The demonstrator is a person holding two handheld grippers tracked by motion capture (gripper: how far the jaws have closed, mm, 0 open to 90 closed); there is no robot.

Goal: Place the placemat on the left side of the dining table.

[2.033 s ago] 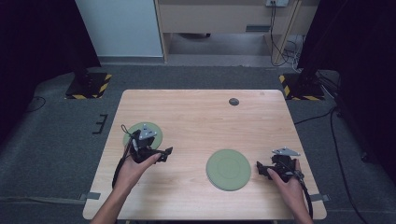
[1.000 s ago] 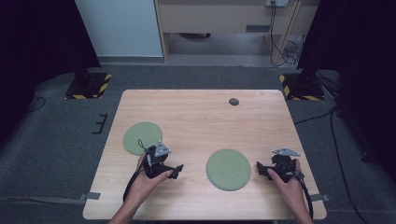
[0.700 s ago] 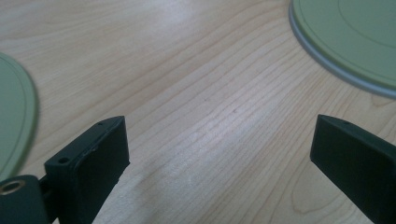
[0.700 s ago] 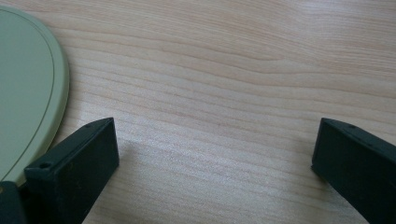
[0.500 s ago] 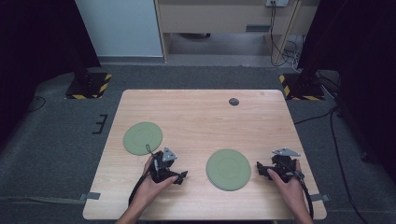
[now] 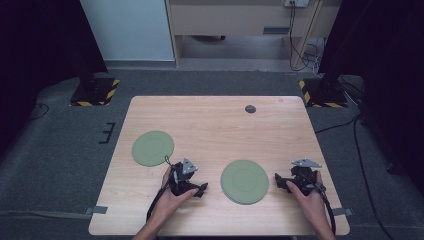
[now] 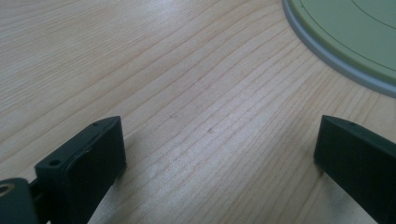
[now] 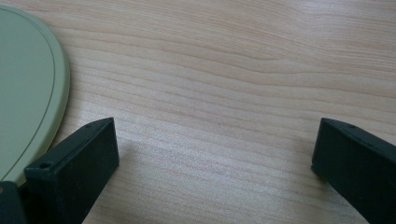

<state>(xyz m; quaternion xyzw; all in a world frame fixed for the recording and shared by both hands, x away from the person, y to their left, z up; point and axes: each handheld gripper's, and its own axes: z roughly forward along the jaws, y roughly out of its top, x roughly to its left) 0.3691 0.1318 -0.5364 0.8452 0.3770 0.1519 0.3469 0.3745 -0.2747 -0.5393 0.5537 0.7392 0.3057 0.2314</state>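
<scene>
Pale wooden table (image 6: 215,125), rectangular, fine straight grain running lengthwise, matte finish; it is sitting on grey carpeted floor (image 6: 55,160) with hazard-striped black bases off both far corners

Two round sage-green plates, flat, smooth, with a faint concentric line near the rim. Near plate (image 6: 244,181) is lying at the front of the table, between the two grippers. The left gripper view is showing its edge as a thin grey lip (image 7: 327,51) under the green face. Far plate (image 6: 153,148) is lying toward the left side, well apart from the first

Left gripper (image 6: 201,189), black, angular, with a grey three-cornered plate on top, is resting low over the wood just left of the near plate, jaws standing wide apart with bare grain between them, gripping nothing

Right gripper (image 6: 278,180), same build, is sitting just right of the near plate, jaws likewise spread wide over bare wood; the plate rim (image 8: 56,93) is curving past its one jaw, apart from it

Small dark round disc (image 6: 250,108) is lying near the far edge
</scene>
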